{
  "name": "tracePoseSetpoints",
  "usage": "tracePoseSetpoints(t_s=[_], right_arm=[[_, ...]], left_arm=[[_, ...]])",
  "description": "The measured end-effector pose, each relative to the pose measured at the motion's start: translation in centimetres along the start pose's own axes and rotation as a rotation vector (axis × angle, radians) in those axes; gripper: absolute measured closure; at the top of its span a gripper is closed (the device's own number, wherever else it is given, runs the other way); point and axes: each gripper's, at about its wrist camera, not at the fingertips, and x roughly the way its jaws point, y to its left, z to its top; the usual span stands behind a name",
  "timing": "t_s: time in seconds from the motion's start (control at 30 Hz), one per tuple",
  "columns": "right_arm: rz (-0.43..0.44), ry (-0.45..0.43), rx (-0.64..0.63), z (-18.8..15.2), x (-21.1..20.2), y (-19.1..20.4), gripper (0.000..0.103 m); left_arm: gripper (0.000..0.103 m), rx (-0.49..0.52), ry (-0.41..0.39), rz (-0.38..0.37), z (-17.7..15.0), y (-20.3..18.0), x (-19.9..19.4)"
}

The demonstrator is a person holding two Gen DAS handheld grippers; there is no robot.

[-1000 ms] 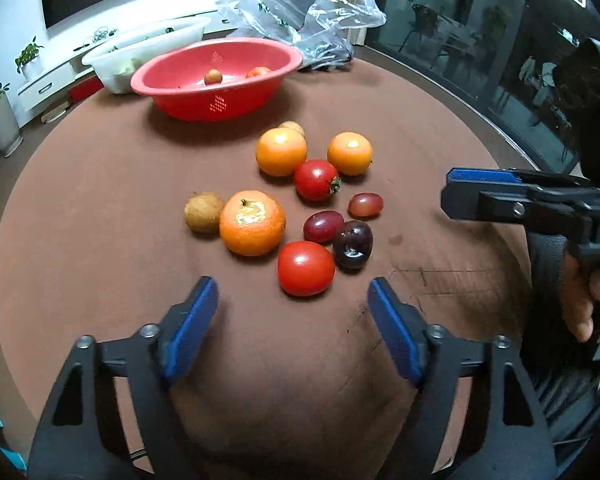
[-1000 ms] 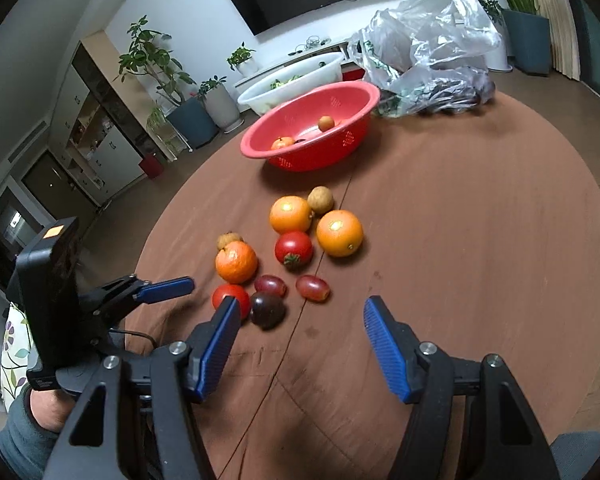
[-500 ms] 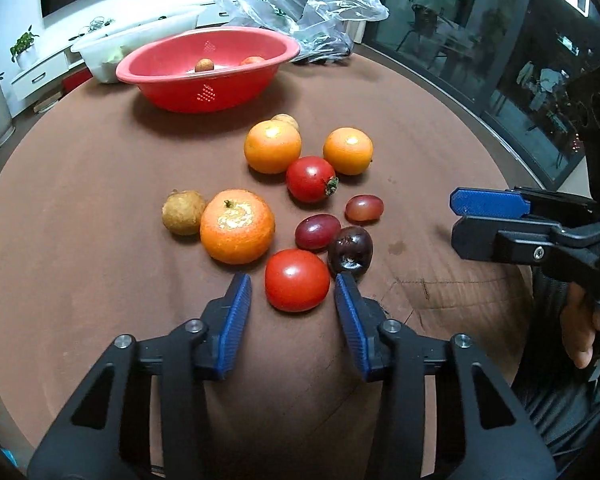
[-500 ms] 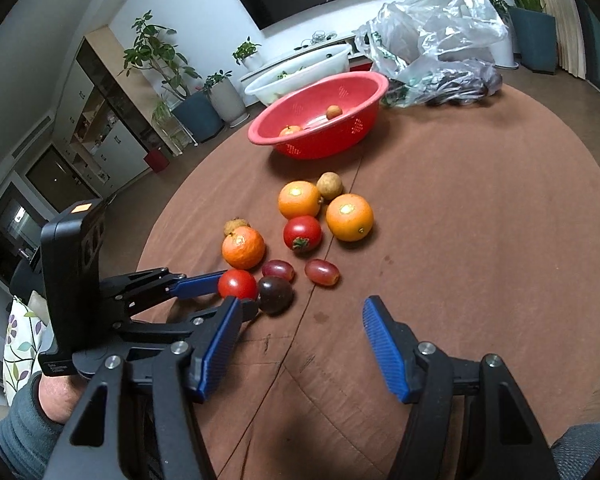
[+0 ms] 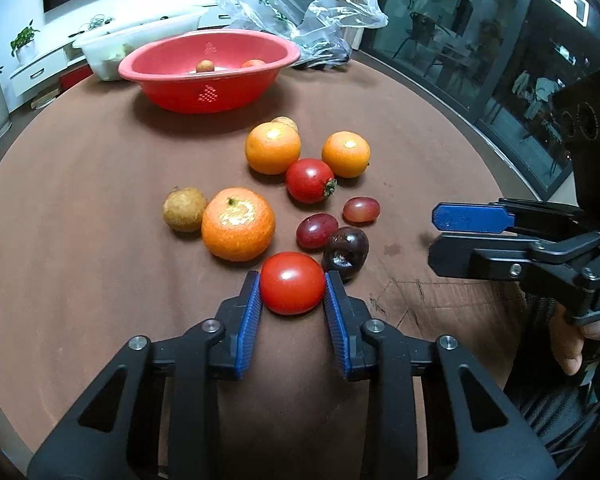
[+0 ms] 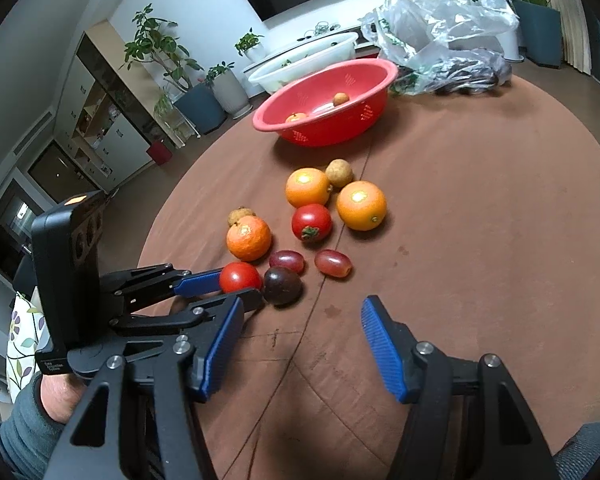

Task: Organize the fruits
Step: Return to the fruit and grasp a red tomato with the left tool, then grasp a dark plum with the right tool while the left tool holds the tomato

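Centrally, in the left wrist view, the left gripper (image 5: 292, 292) is closed on a red tomato (image 5: 292, 283): both blue pads (image 5: 249, 320) press its sides, and the fruit sits low over the brown tablecloth (image 5: 80, 220), though contact with the cloth cannot be judged. Just beyond the tomato lie a dark plum (image 5: 346, 253), touching or nearly touching the right-hand finger, and a rough-skinned mandarin (image 5: 238, 224) with a small brown fruit (image 5: 185, 209) beside it. Two red grapes (image 5: 317, 231) (image 5: 361, 209) lie near the plum. Farther off, a second tomato with a green calyx (image 5: 309, 180) rests between two smooth oranges (image 5: 273, 148) (image 5: 346, 154); another small brown fruit (image 5: 286, 123) shows behind the left orange. A red basket (image 5: 210, 70) stands at the far side of the table and holds a small brown fruit (image 5: 205, 66) and an orange-coloured one (image 5: 253, 63). Behind it are a white tub (image 5: 112, 46) and a crumpled clear plastic bag (image 5: 300, 12).

The right gripper (image 6: 300, 344) hovers over bare cloth with nothing between its fingers; its jaws stand about half open and are closing slightly. In the right wrist view the left gripper (image 6: 240, 282) enters from the left, held by a hand (image 6: 56, 396) in a grey sleeve (image 6: 16, 436), with the gripped tomato (image 6: 240, 277) between its fingers beside the plum (image 6: 282, 285). In the left wrist view the right gripper (image 5: 452, 236) appears at the right edge, well apart from the fruit cluster.
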Motion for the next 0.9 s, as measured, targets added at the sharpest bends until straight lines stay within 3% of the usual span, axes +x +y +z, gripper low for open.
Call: tracePoseSetpoints(t_s=[0.47, 0.77, 0.9], right_arm=[[-0.085, 0.105, -0.151, 1.3, 5.2, 3.8, 0.057], [-0.166, 0.101, -0.226, 1.2, 5.9, 4.4, 0.072], [-0.179, 0.099, -0.237, 0.9, 5.8, 4.7, 0.073]], left_arm=[[0.073, -0.082, -0.014, 0.038, -2.0, 2.6, -2.5], [0.073, -0.089, -0.014, 0.04, -2.3, 2.7, -2.5], [0.073, -0.089, -0.012, 0.041, -2.4, 2.6, -2.4]])
